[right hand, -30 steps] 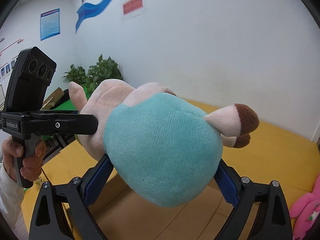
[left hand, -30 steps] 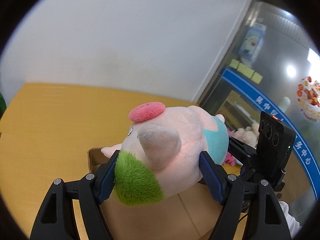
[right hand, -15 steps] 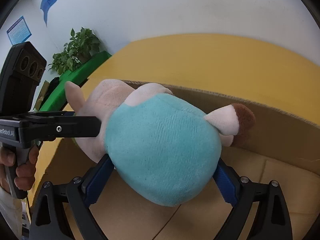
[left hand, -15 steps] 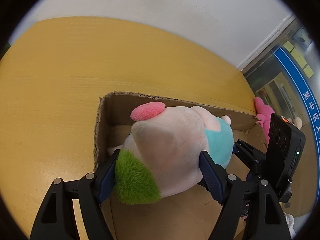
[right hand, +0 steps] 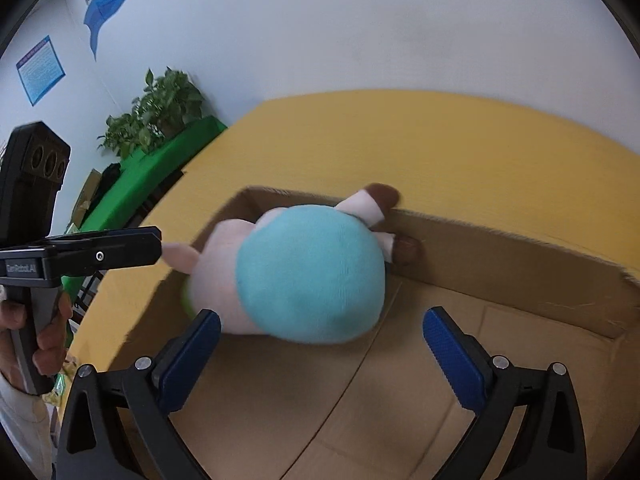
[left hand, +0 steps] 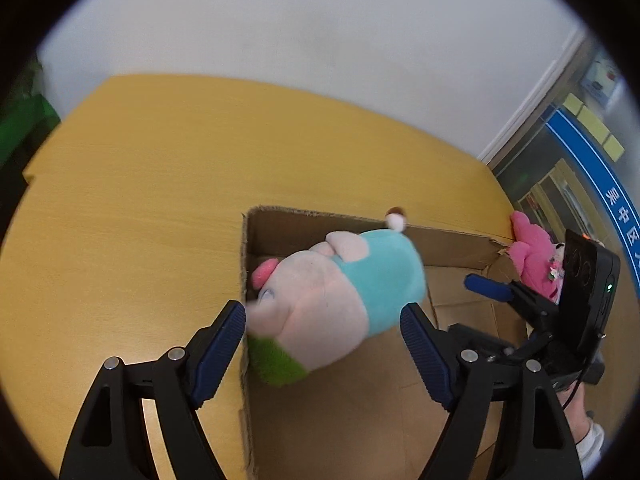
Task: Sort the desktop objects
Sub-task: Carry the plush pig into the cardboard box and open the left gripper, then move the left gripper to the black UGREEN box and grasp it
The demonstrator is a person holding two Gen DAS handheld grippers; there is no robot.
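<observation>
Dropping into the box [left hand: 452, 248], the pig [left hand: 340, 300] lies blurred just ahead of both spread-wide, empty grippers, left [left hand: 322, 344] and right [right hand: 322, 354]. 1 pink toy [left hand: 534, 258] beyond the box remains unsorted.

plush pig [left hand: 340, 304] is motion-blurred — face barely readable, cardboard box [right hand: 500, 252] cut off by bottom edge in both views, tbh.

Plain white wall [right hand: 400, 20] behind a yellow desk [left hand: 140, 200], potted plant [right hand: 160, 108] in the corner (blue posters [right hand: 40, 70] too).
</observation>
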